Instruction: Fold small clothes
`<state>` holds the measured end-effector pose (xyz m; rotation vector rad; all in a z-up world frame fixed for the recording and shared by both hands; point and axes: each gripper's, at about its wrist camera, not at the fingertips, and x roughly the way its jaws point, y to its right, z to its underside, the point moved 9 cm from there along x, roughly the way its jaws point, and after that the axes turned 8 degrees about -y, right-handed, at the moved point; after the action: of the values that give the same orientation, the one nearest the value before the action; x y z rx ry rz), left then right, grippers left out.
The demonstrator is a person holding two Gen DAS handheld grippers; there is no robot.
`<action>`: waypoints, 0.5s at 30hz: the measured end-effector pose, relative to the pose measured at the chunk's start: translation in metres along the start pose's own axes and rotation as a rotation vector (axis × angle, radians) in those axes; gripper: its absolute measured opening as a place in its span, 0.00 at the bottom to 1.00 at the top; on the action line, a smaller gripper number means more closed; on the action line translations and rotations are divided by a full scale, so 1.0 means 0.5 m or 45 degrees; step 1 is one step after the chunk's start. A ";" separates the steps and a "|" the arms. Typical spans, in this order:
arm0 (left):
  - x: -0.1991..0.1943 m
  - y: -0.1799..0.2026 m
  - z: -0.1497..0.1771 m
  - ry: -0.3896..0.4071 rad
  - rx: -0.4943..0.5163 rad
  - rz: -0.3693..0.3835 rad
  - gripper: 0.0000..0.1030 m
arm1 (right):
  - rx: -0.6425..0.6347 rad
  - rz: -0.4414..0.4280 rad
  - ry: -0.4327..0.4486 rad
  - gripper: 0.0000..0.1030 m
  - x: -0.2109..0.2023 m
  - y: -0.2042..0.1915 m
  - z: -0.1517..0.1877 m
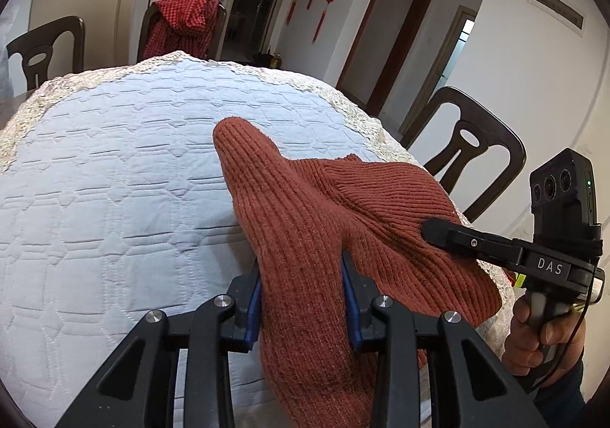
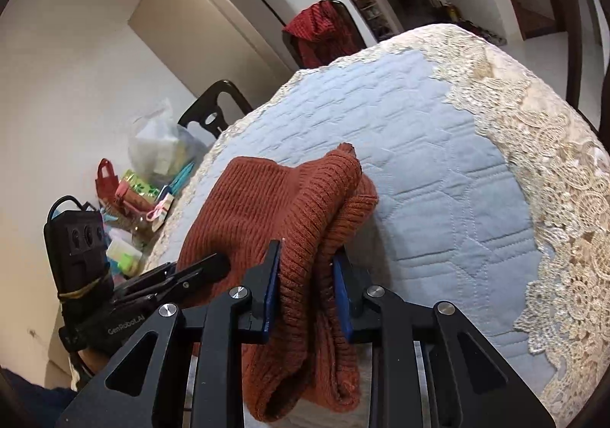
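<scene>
A rust-red ribbed knit garment lies bunched on the light-blue quilted table cover, partly lifted. My left gripper is shut on a thick fold of it between its blue pads. My right gripper is shut on another bunched fold of the same garment. In the left wrist view the right gripper reaches in from the right with its fingertips on the knit. In the right wrist view the left gripper reaches in from the left, against the garment's near edge.
The cover has a cream lace border. Dark wooden chairs stand around the table; one carries a red checked cloth. A plastic bag and small colourful items sit at the table's left end.
</scene>
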<state>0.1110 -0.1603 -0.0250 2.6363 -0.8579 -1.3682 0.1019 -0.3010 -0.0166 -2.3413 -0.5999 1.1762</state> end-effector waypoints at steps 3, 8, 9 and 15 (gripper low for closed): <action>-0.010 -0.022 0.001 0.013 -0.018 -0.012 0.36 | -0.023 -0.018 -0.013 0.25 0.019 -0.025 -0.004; -0.036 -0.081 -0.005 0.046 -0.058 -0.039 0.36 | -0.067 -0.057 -0.040 0.25 0.067 -0.071 -0.012; -0.044 -0.097 -0.008 0.055 -0.069 -0.048 0.36 | -0.072 -0.069 -0.047 0.25 0.079 -0.081 -0.015; -0.079 -0.192 -0.031 0.092 -0.124 -0.083 0.36 | -0.118 -0.140 -0.078 0.25 0.146 -0.147 -0.032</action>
<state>0.1484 -0.0630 -0.0140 2.6429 -0.6846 -1.2846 0.1416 -0.2040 -0.0122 -2.3227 -0.8098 1.1970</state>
